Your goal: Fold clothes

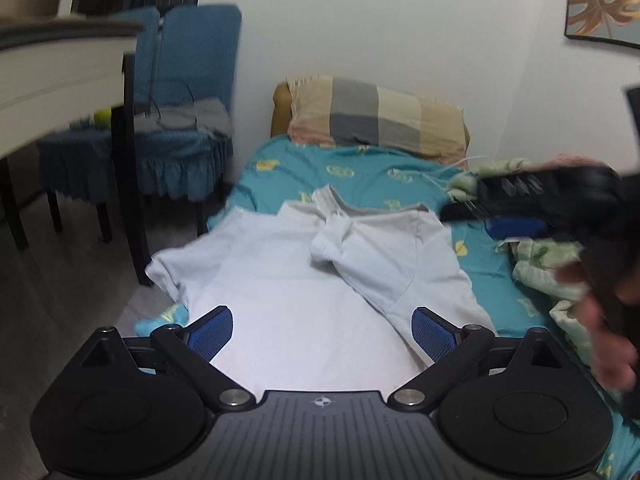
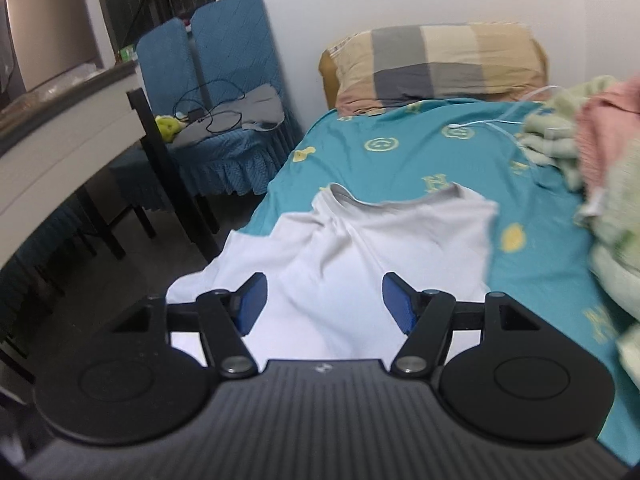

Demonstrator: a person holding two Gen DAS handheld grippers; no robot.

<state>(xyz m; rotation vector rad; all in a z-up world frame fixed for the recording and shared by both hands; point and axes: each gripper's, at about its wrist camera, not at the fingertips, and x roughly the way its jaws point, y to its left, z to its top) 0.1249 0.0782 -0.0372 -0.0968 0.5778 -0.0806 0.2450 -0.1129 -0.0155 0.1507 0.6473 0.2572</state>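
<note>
Both tongs stand released, with nothing between their blue pads. Left tongs (image 1: 322, 332) hover low over the white T-shirt (image 1: 304, 280), which lies spread on the bed (image 1: 360, 168) with its collar toward the checked pillow (image 1: 384, 116) and its hem toward the tongs. The shirt's long axis runs from the tongs straight away to the pillow, so both tongs look along its length, not across it.

Right tongs (image 2: 324, 300) are likewise wide apart and empty, above the shirt's middle in their own view; in the left wrist view they show as a dark blur off the shirt's shoulder on the side away from the blue chair (image 1: 188, 92), with the person's hand (image 1: 608, 320) behind them. On that side the sleeve is already turned in over the shirt's chest, its cuff bunched just below the collar. The sleeve on the chair side is still spread flat and hangs a little past the bed's edge.

Judging from this, the chair-side sleeve is the next part to fold, and the left tongs are the nearer to it. Both tongs tip downward toward the cloth. A heap of green and pink laundry (image 2: 592, 128) lies beyond the shirt, on the side away from the chair, apart from it.
</note>
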